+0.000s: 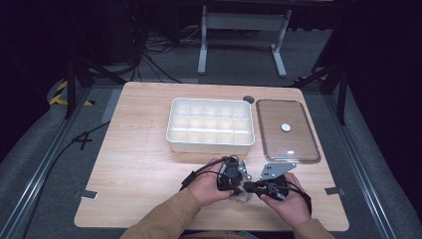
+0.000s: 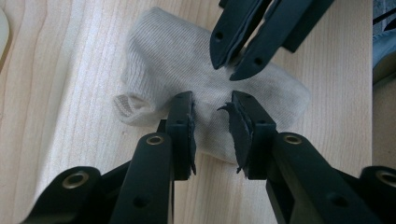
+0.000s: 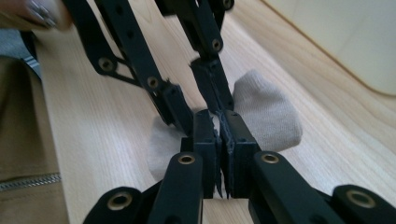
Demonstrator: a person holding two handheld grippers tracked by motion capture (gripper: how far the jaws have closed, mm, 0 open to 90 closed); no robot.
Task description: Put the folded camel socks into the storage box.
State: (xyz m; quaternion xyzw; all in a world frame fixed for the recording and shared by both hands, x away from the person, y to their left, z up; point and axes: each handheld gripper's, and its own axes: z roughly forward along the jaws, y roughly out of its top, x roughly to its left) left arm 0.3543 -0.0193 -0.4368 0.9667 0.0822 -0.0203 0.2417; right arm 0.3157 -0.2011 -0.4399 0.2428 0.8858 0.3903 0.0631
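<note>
Nearest us, our left gripper spreads its jaws narrowly over the small pale-grey knitted sock on the light wooden surface, while our right gripper looks pinched shut on its far edge, apparently to steady it.

No readable text, labels, brands, numbers or signs on anything.

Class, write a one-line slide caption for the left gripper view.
Left gripper open over a grey sock; right gripper pinches it.
</note>
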